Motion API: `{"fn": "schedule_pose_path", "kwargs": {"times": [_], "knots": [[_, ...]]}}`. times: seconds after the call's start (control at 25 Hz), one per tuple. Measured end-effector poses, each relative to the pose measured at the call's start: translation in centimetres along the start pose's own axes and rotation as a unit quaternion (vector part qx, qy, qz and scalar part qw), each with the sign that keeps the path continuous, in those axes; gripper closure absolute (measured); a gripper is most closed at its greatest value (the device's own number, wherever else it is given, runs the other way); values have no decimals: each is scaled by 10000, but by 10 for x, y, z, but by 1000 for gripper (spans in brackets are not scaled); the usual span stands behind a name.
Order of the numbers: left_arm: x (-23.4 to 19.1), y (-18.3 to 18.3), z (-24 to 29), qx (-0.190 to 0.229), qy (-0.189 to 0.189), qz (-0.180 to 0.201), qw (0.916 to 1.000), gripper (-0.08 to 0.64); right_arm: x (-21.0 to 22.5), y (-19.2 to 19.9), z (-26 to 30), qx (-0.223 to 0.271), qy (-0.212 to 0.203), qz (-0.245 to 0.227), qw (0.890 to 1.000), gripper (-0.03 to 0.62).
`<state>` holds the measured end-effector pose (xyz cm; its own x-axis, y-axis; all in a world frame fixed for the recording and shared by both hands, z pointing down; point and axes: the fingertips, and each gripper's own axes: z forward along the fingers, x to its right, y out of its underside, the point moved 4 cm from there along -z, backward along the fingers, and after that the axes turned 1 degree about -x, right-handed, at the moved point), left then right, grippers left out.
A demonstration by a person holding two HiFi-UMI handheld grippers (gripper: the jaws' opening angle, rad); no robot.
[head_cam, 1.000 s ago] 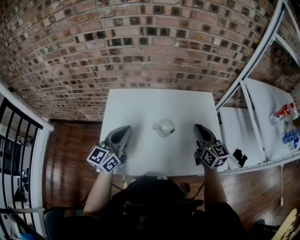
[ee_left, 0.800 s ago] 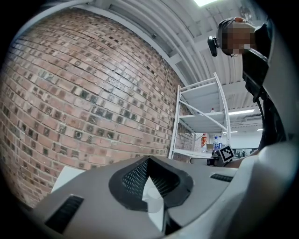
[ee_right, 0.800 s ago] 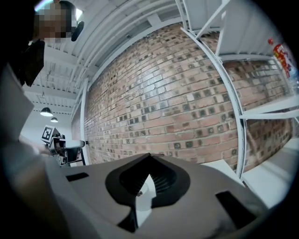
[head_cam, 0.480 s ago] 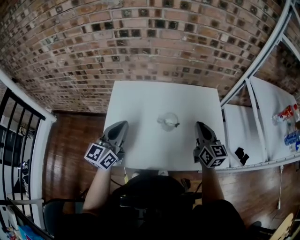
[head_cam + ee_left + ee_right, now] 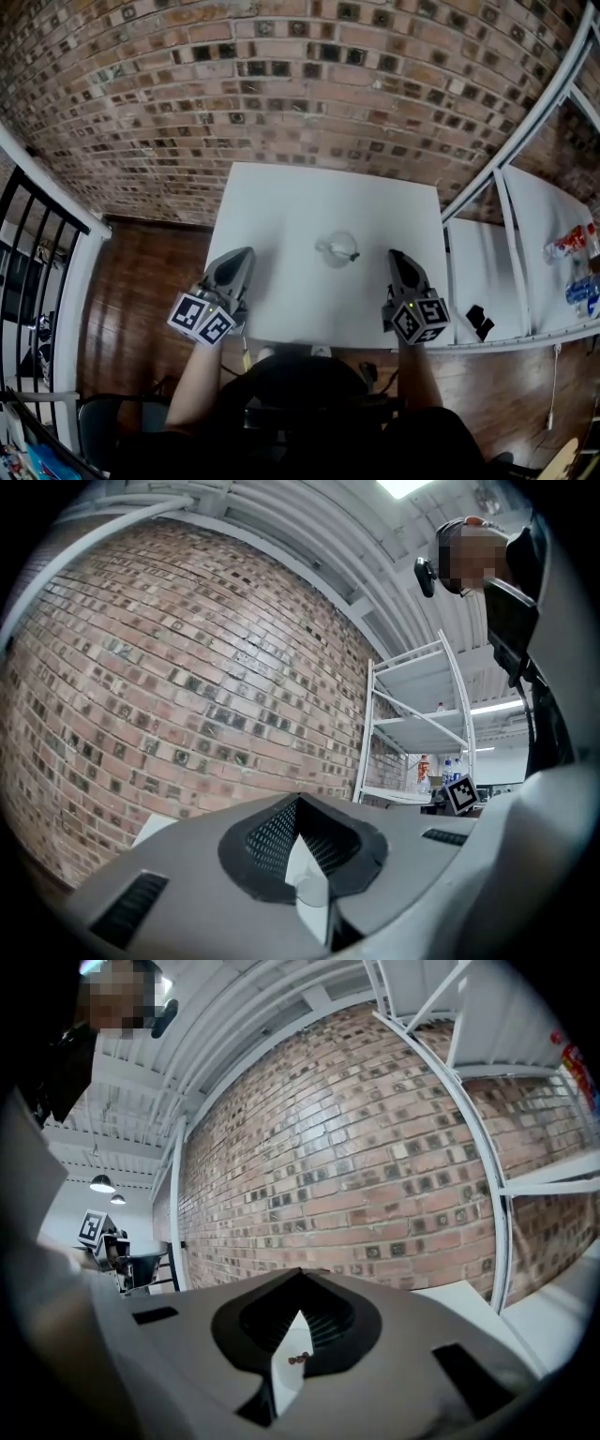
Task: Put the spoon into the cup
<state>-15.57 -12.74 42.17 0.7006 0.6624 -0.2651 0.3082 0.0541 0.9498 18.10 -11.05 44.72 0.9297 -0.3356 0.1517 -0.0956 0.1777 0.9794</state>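
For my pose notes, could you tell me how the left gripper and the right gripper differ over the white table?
The grey left gripper slants inward toward the clear glass cup; the grey right gripper points almost straight at the brick wall. The left gripper sits at the left edge of the white square table, the right gripper near its right edge. Both are shut, empty and apart from the cup.

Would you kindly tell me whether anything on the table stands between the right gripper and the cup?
Nothing visible does. In the head view, only white table surface lies between the right gripper and the cup. The left gripper sits on the cup's other side, apart from it.
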Motion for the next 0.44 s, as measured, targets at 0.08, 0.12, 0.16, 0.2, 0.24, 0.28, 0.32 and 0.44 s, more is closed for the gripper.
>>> {"fn": "schedule_pose_path", "kwargs": {"times": [0.08, 0.12, 0.16, 0.2, 0.24, 0.28, 0.32, 0.44], "knots": [[1, 0, 2, -6, 7, -19, 10000, 557, 1, 0, 0, 39, 12, 4, 10000, 591], [2, 0, 3, -15, 24, -23, 10000, 557, 2, 0, 0, 48, 18, -12, 10000, 591], [3, 0, 4, -27, 45, -27, 10000, 557, 4, 0, 0, 47, 30, -31, 10000, 591], [4, 1, 6, -41, 62, -31, 10000, 557, 5, 0, 0, 38, 44, -42, 10000, 591], [3, 2, 6, -53, 64, -40, 10000, 557, 6, 0, -1, 28, 54, -41, 10000, 591], [2, 3, 6, -59, 47, -54, 10000, 557, 6, -1, 0, 22, 57, -36, 10000, 591], [1, 4, 7, -63, 15, -68, 10000, 557, 5, -1, 0, 19, 54, -28, 10000, 591], [-6, 6, 8, -96, -116, -91, 9998, 557, 4, -2, 4, 18, 35, 45, 10000, 591]]}}
